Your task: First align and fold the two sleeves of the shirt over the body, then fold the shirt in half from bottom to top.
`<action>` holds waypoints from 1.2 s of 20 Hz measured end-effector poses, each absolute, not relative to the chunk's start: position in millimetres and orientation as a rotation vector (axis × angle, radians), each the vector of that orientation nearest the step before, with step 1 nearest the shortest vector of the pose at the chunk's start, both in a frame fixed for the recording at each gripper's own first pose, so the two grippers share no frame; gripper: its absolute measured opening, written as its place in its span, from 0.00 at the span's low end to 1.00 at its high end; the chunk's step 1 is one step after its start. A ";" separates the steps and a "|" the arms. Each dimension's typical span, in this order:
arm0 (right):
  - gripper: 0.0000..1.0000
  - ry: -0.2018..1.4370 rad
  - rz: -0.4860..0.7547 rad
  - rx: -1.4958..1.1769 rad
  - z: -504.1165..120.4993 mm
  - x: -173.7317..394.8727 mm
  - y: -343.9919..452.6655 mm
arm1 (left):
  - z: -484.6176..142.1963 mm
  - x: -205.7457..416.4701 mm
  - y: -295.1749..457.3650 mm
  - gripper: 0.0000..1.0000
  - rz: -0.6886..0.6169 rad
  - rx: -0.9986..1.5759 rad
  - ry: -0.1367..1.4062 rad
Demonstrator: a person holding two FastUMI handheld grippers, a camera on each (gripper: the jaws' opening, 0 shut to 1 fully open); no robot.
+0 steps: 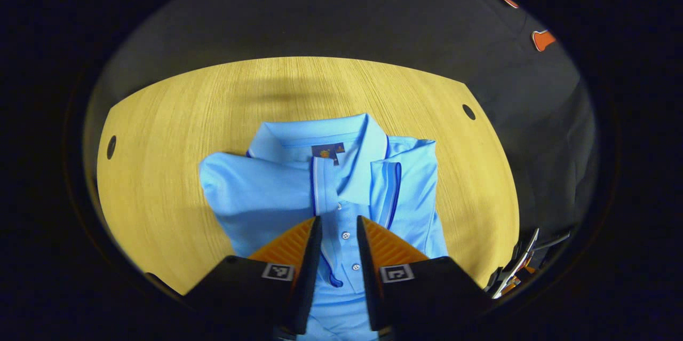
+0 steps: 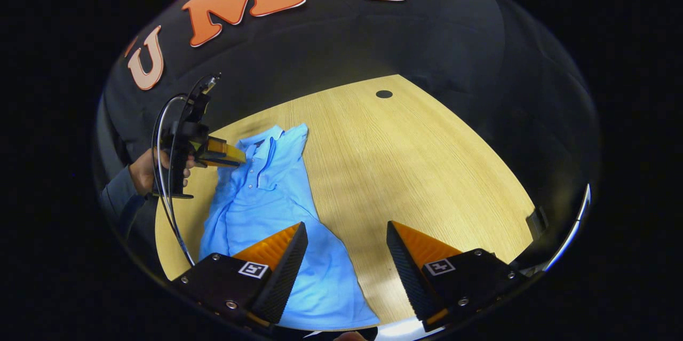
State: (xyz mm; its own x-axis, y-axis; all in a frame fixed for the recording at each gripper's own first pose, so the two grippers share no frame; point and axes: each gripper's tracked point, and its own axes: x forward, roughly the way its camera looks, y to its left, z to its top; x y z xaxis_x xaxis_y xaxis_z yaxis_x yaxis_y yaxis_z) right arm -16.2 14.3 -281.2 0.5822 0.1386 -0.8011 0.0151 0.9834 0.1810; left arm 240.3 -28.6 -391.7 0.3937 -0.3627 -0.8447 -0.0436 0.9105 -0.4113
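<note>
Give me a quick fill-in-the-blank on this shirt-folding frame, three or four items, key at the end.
1. The blue shirt lies on a ____ table.
2. Both sleeves are already folded over the ____.
3. The left gripper hovers over the shirt's button ____.
4. The right gripper has its fingers ____, near the shirt's bottom hem.

Missing words: wooden; body; placket; open
</note>
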 end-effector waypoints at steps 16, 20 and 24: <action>0.96 1.055 0.313 0.009 -317.5 -78.3 33.7 | -335.8 63.4 24.1 1.00 -0.093 -0.409 1.031; 0.96 1.081 0.354 -0.025 -329.5 -97.9 34.2 | -342.5 -0.5 26.8 1.00 -0.061 -0.358 1.046; 0.96 1.123 0.372 -0.051 -344.5 -123.1 31.7 | -362.3 -60.0 23.0 1.00 -0.048 -0.311 1.096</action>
State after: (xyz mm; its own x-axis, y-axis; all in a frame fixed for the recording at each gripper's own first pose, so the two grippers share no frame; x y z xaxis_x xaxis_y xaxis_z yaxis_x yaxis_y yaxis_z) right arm -123.1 31.7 -344.5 0.3784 0.2652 -0.8868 -0.3161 0.9375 0.1455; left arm -60.0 23.0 -362.3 0.4606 -0.1910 -0.8668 -0.1147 0.9556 -0.2714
